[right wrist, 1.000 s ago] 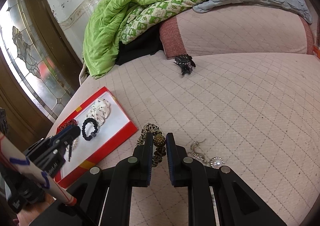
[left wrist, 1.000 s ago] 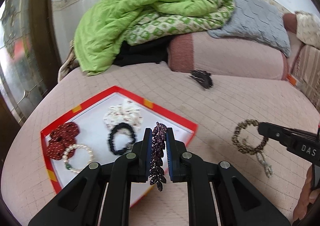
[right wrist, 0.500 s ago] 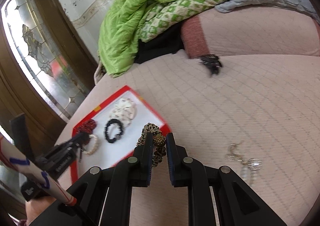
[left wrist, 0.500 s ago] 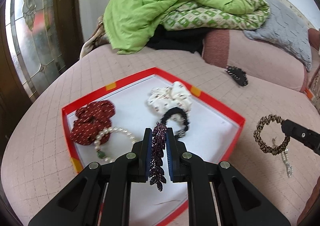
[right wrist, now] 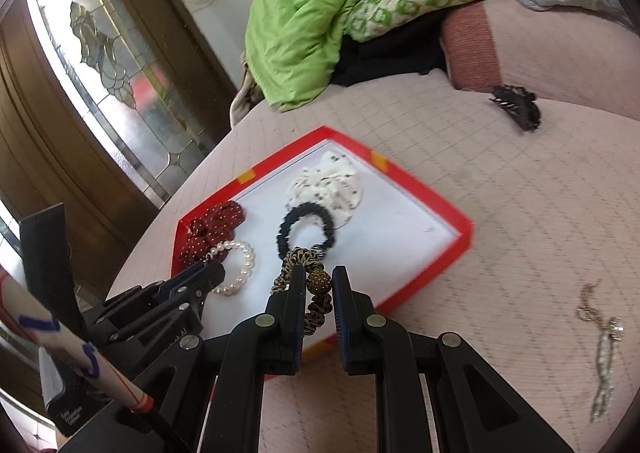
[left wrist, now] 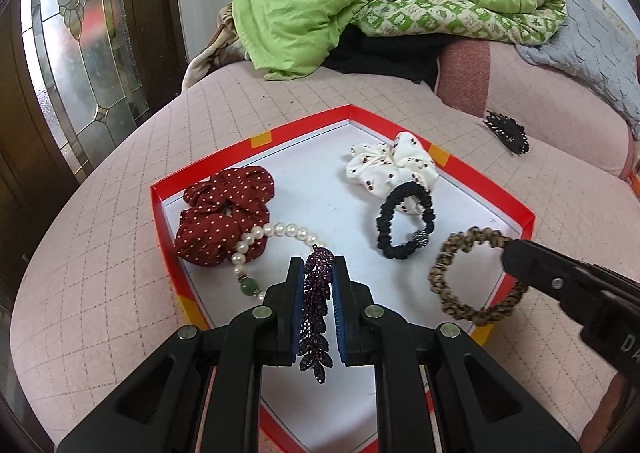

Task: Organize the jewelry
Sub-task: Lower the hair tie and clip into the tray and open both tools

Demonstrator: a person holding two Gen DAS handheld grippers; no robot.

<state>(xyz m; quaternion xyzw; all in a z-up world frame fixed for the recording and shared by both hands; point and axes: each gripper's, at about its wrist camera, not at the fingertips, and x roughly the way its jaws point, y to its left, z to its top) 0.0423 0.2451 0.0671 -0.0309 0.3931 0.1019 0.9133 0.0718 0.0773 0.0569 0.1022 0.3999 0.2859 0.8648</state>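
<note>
Both grippers have carried their pieces over the red tray [left wrist: 400, 129] on the bed. The left gripper [left wrist: 317, 285] jaws pinch the purple leaf clip [left wrist: 316, 317]; the right gripper [right wrist: 317, 293] jaws pinch the leopard hair tie [right wrist: 316, 309] (lower centre of each view). Release likely comes next.

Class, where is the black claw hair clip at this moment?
In both wrist views, the black claw clip lies upper right on the pink quilted bed, outside the red tray, below the pink bolster.
</note>
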